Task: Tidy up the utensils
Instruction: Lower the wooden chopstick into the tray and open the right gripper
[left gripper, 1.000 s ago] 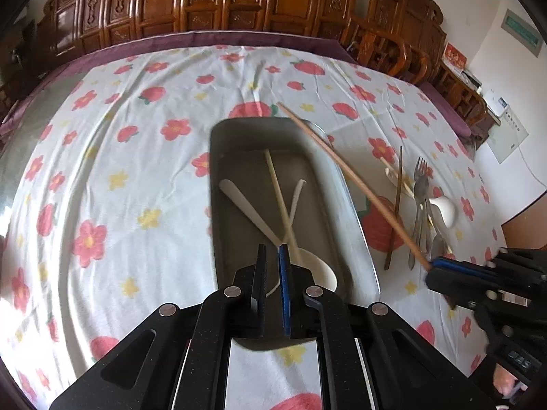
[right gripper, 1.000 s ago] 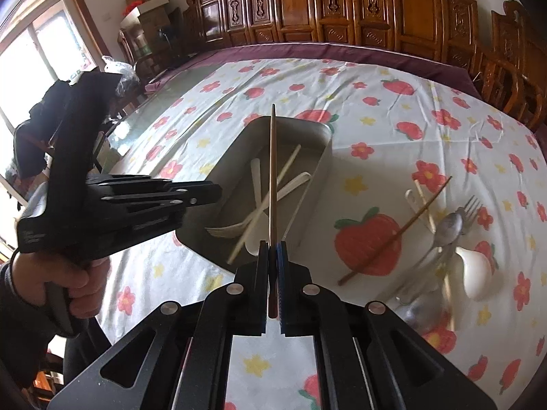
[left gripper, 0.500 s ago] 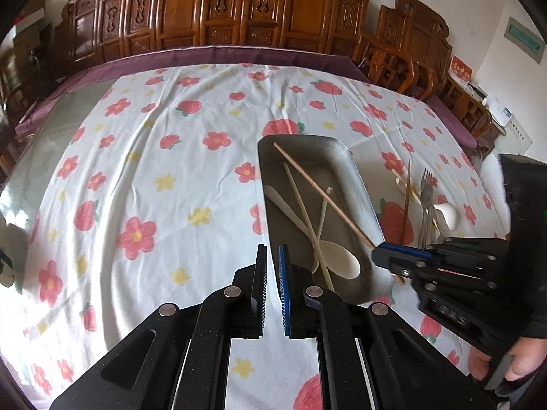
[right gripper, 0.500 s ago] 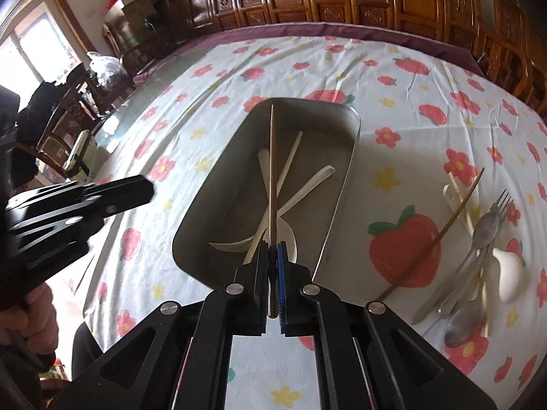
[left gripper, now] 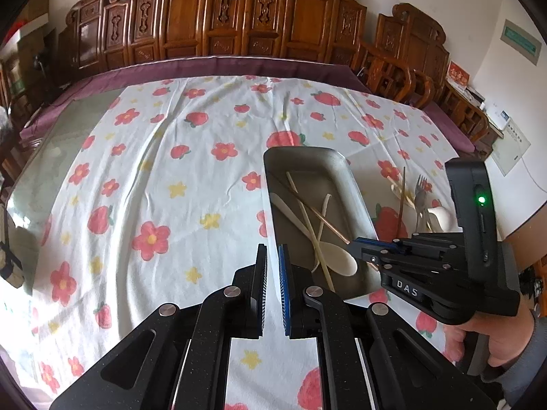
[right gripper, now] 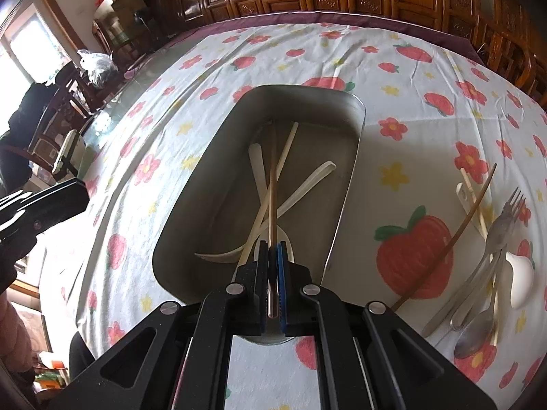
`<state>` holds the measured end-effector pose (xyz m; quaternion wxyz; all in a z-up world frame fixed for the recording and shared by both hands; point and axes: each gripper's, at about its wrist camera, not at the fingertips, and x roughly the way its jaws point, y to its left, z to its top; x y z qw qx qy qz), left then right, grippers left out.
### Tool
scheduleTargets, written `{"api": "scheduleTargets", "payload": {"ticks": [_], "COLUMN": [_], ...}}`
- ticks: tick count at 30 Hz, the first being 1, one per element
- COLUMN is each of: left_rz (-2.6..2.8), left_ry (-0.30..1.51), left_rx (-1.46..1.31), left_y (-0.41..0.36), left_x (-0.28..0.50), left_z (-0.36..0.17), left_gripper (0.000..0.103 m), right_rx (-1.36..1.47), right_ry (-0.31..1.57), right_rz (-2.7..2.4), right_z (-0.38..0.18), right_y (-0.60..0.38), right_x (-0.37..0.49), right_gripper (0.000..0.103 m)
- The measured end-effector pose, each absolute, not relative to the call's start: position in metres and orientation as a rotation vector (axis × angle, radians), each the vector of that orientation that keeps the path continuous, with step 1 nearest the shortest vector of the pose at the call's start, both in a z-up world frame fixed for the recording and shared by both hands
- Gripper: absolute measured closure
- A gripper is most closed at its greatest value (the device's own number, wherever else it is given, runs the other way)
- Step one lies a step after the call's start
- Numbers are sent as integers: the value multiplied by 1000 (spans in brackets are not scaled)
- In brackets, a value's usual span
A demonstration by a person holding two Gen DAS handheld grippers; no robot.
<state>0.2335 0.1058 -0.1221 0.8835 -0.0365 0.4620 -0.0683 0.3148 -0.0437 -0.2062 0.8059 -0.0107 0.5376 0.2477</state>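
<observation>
- While pinching the brown chopstick (right gripper: 272,184), right gripper (right gripper: 272,256) is holding it low inside the metal tray (right gripper: 345,184), over the white spoons (right gripper: 270,201).
- Left gripper (left gripper: 272,256) is hovering beside the tray, fingers slightly apart, gripping nothing.

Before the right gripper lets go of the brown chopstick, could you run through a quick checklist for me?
1. Right gripper shut on the brown chopstick: ok.
2. Chopstick over the metal tray, inside its walls: ok.
3. Far tip touching the tray floor: cannot tell.
4. Left gripper clear of the tray, holding nothing: ok.
5. Drop spot bare: not ok, pale spoons and a pale chopstick lie crossed beneath.
6. Utensils left on the cloth: not ok, several remain.
</observation>
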Motion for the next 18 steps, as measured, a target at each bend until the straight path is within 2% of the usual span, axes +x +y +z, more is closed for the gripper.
{"api": "scheduleTargets", "payload": {"ticks": [11,14,17,18], "left_rz": [-148,-147,-151,-153], "left_ry": [951,942,936,932], "left_rx": [-66,-63,-58,-58], "left_y": [99,95,88,85], "left_x": [229,227,225,224], "left_z": [-115,-112,-108,-106], "left_gripper": [96,84,83,79], "right_rx": [6,11,11,9], "right_ry": [1064,1020,982,971], "right_rz": [593,600,595,591], "right_z": [-184,-168,-155,-150], "right_y": [-50,-63,-84,-94], "right_x": [310,301,289,283], "right_gripper": [94,94,94,94]}}
